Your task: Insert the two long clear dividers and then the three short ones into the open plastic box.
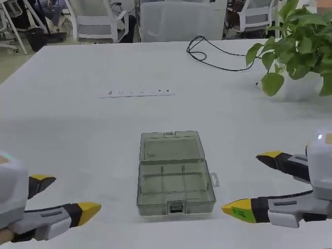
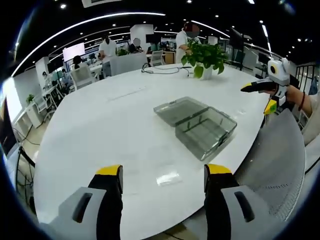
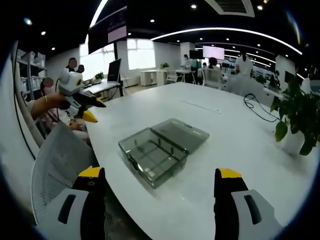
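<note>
Box lies open on the table. Left gripper and right gripper fingers gape empty; nudging could slide it.

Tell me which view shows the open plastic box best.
Head view: the open plastic box sits centred and is seen from above, so its interior is in plain sight. The right gripper view shows it obliquely, with faint partition lines inside. The left gripper view shows it obliquely from the other side.

Legible text, numbers, brands: none you can read.
- Right gripper, lower yellow tip: a green mark, too small to make out.
- White strip: dark specks, unreadable.
- Wall screen: bright, with no characters you can distinguish.
</note>
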Demonstrator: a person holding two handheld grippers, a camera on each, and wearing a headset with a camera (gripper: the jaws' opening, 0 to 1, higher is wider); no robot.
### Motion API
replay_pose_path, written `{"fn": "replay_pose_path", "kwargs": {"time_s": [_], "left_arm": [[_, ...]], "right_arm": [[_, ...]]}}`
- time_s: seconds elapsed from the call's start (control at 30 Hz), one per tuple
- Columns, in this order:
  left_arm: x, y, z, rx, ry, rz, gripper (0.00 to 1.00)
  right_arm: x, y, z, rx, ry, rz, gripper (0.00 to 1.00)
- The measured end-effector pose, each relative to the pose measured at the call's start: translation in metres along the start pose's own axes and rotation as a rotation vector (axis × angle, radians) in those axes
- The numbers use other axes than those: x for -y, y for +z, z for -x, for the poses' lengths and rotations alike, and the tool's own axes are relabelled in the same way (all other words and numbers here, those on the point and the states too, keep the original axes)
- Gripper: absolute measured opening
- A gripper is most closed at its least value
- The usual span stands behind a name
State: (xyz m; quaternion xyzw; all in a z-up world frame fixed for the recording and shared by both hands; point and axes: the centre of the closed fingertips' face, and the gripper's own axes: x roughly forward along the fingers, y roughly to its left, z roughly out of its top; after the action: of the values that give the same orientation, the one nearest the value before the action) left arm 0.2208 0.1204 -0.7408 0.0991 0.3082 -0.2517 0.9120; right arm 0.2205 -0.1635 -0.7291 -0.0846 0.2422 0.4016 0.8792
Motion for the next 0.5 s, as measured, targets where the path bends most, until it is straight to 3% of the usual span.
{"fn": "replay_pose_path", "kwargs": {"time_s": [0.5], "left_arm": [[-0.034, -0.027, -0.018, -0.078, 0.046, 0.013, 0.48]], "right_arm": [[-0.001, -0.004, -0.004, -0.021, -0.001, -0.018, 0.88]]}}
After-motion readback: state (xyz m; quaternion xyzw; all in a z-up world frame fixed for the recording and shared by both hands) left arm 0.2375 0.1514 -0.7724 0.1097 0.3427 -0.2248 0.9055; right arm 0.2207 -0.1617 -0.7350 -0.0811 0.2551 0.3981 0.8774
